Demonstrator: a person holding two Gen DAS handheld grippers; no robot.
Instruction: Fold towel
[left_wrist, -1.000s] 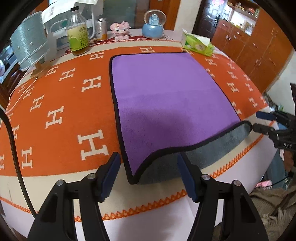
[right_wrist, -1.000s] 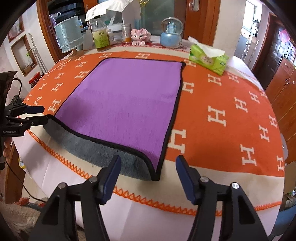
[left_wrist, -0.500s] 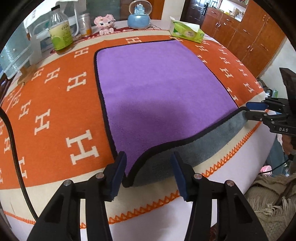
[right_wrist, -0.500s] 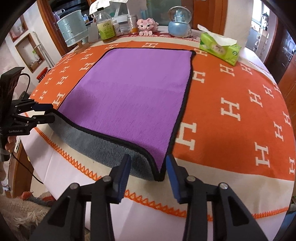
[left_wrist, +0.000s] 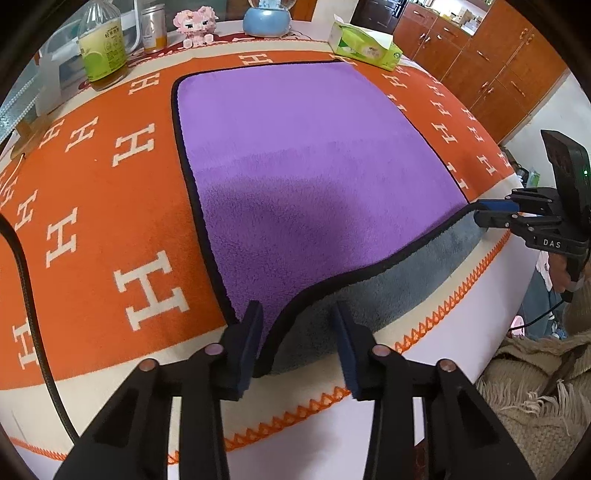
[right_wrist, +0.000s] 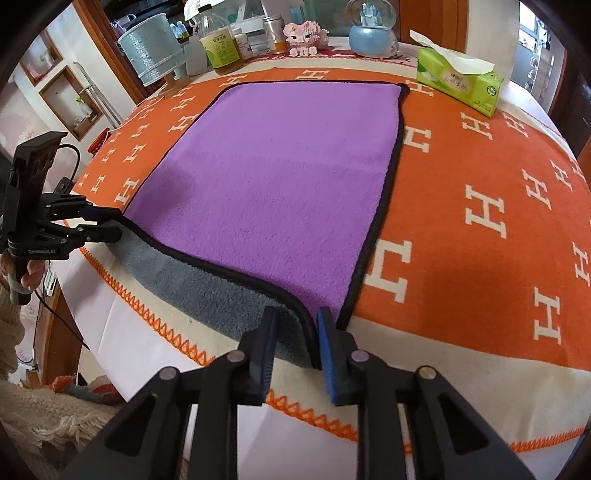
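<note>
A purple towel (left_wrist: 306, 155) with a black hem and grey underside lies flat on the orange blanket-covered table; it also shows in the right wrist view (right_wrist: 280, 173). Its near edge curls over the table's front, grey side out. My left gripper (left_wrist: 297, 332) straddles the near left corner, jaws still partly apart around it. My right gripper (right_wrist: 295, 332) has its jaws nearly closed on the near right corner, with the hem between the pads. Each gripper also shows from the side in the other view: the right one (left_wrist: 480, 212) and the left one (right_wrist: 110, 225).
At the table's far edge stand a green tissue pack (right_wrist: 458, 83), a blue snow globe (right_wrist: 371, 31), a pink toy (right_wrist: 304, 35), a bottle (right_wrist: 219, 46) and a silver bucket (right_wrist: 151, 51). Wooden cabinets (left_wrist: 491, 55) stand at right. A black cable (left_wrist: 27, 280) runs over the table's left.
Both grippers moved forward onto the towel's near corners and their jaws narrowed; the right one closed further, almost onto the hem.
</note>
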